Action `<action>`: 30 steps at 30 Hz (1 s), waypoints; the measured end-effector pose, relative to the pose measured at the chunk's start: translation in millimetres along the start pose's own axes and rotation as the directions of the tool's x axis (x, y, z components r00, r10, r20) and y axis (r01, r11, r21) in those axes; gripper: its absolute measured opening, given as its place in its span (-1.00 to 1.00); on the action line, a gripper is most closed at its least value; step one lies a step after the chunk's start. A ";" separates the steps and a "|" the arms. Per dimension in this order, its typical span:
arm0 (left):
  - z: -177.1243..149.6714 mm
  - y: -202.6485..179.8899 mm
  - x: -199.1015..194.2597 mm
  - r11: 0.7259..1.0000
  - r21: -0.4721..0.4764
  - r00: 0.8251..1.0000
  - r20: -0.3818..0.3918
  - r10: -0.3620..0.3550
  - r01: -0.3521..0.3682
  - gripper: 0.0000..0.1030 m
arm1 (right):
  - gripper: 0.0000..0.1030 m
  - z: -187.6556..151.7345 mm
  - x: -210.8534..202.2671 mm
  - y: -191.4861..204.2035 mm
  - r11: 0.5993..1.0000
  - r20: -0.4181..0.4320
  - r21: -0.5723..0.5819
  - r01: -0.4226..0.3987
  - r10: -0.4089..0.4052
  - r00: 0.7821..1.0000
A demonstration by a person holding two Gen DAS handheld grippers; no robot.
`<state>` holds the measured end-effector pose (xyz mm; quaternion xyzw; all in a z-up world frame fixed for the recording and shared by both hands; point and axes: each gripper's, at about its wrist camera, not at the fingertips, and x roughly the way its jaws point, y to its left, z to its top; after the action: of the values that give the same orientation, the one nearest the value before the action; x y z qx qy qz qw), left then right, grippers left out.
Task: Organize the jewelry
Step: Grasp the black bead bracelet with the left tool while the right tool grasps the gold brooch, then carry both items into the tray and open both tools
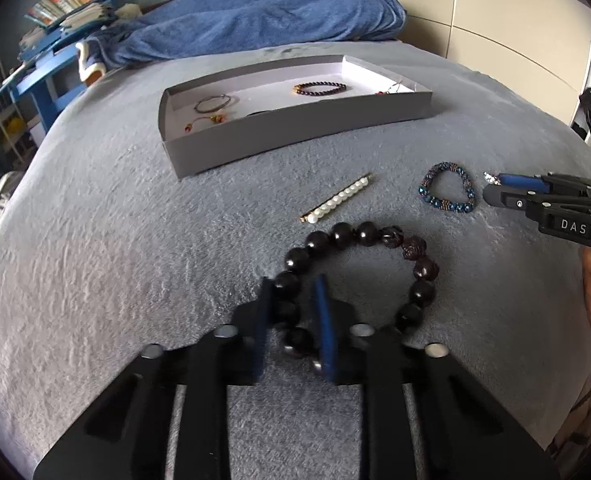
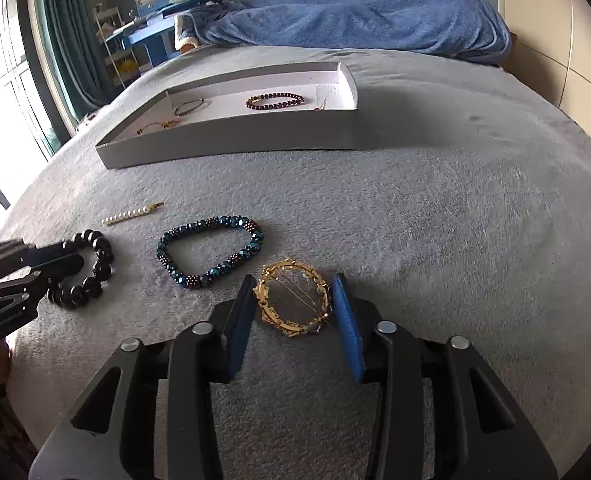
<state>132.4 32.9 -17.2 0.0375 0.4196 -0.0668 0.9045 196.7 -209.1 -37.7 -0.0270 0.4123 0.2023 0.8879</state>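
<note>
Fingers [image 1: 264, 312] of the left gripper [image 1: 291, 300] pinch the dark bead bracelet [image 1: 359, 272]; the right gripper [image 2: 293, 300] is spread around the gold brooch [image 2: 293, 300], both near the tray [image 2: 231, 136] on the bed, for sorting.

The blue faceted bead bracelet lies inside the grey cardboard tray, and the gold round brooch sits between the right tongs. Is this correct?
Not quite. The blue faceted bead bracelet lies on the grey blanket, in front of the grey cardboard tray, not inside it; the right wrist view shows this. The gold round brooch does sit between the right tongs.
</note>
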 end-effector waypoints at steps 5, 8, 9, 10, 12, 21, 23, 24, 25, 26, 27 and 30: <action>2.6 10.3 -10.6 0.997 -0.060 0.998 0.030 -0.052 0.054 -0.71 | -0.27 -1.6 -6.5 -1.6 1.000 0.028 0.017 -0.017 0.016 0.999; 7.8 11.7 -20.0 0.994 -0.077 0.995 0.054 -0.078 0.082 -0.71 | -0.28 -1.3 -10.8 -1.1 0.999 0.045 0.018 -0.028 0.027 0.999; 10.5 11.8 -22.2 0.993 -0.082 0.995 0.060 -0.084 0.089 -0.71 | -0.28 -0.8 -11.9 -1.2 0.999 0.049 0.020 -0.034 0.033 0.998; 13.3 12.2 -24.7 0.992 -0.086 0.994 0.067 -0.089 0.095 -0.71 | -0.28 0.0 -13.3 -1.1 0.999 0.053 0.023 -0.040 0.039 0.998; 20.4 13.5 -30.0 0.990 -0.091 0.992 0.083 -0.098 0.105 -0.71 | -0.28 1.6 -15.5 -1.9 0.998 0.062 0.032 -0.049 0.047 0.997; 54.9 19.4 -47.2 0.986 -0.106 0.982 0.154 -0.111 0.128 -0.71 | -0.28 20.6 -25.2 -1.7 0.996 0.109 0.042 -0.081 0.076 0.991; 60.2 21.4 -48.5 0.987 -0.106 0.981 0.164 -0.106 0.125 -0.71 | -0.28 26.8 -26.2 -0.3 0.996 0.113 0.034 -0.083 0.079 0.990; 63.5 23.8 -49.0 0.986 -0.110 0.980 0.171 -0.104 0.124 -0.71 | -0.28 30.3 -26.2 0.0 0.996 0.115 0.033 -0.087 0.083 0.990; 65.0 26.1 -49.2 0.986 -0.113 0.979 0.174 -0.104 0.124 -0.71 | -0.28 33.3 -26.0 0.2 0.995 0.117 0.034 -0.090 0.085 0.989; 68.0 29.1 -49.0 0.985 -0.119 0.979 0.178 -0.101 0.123 -0.71 | -0.28 36.2 -25.6 0.3 0.995 0.119 0.035 -0.092 0.088 0.989; 69.7 31.4 -48.6 0.985 -0.123 0.979 0.180 -0.099 0.122 -0.71 | -0.28 39.2 -24.8 0.5 0.995 0.121 0.035 -0.094 0.089 0.989; 78.9 39.5 -47.1 0.984 -0.137 0.977 0.192 -0.089 0.116 -0.71 | -0.28 50.0 -21.1 1.3 0.995 0.123 0.033 -0.098 0.094 0.988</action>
<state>167.8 66.4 70.2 -0.0575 0.3390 -0.0854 0.9351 220.0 -204.3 11.0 0.0225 0.3622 0.2381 0.9009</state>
